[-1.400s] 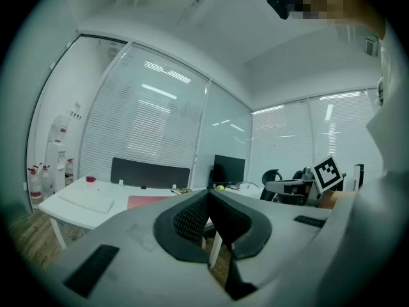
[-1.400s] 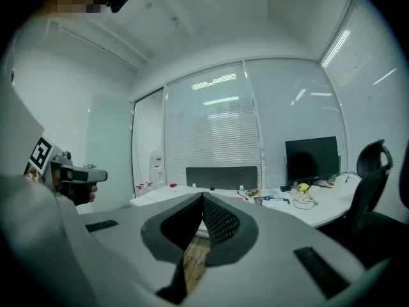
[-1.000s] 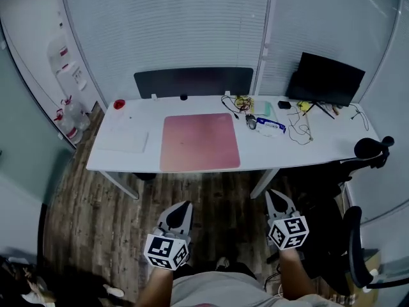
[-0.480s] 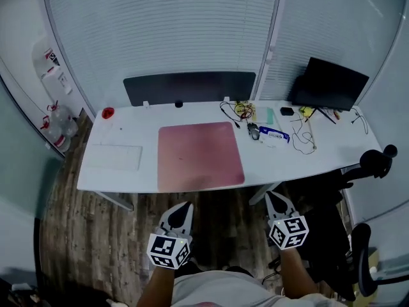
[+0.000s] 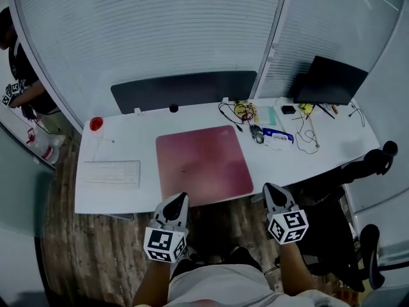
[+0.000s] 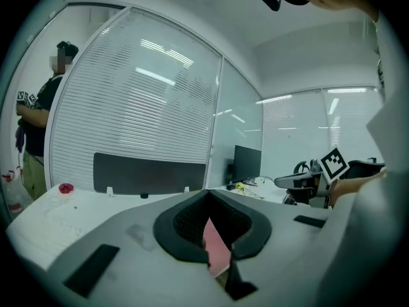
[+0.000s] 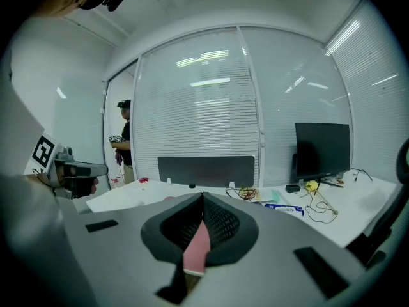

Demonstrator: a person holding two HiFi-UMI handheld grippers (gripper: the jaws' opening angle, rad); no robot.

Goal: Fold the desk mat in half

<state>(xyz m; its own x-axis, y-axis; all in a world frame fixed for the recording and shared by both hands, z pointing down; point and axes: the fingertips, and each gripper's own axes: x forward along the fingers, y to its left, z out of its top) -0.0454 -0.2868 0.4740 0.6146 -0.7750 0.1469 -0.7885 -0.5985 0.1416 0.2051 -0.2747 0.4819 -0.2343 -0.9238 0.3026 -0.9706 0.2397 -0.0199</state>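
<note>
Getting ready to grab the pink desk mat [image 5: 203, 164] | mat lies flat, mid worktop [image 5: 108, 200], by the front edge | left gripper [image 5: 179, 200] and right gripper [image 5: 269, 189]: fingers closed, holding nothing, not touching it | tip: open both, pinch both near corners, lift together.

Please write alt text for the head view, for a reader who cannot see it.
A pink desk mat lies flat, unfolded, on a white desk. The left tool and right tool, both shut and empty, are held near the desk's front edge. A keyboard lies left of the mat; a monitor stands at far right.
</note>
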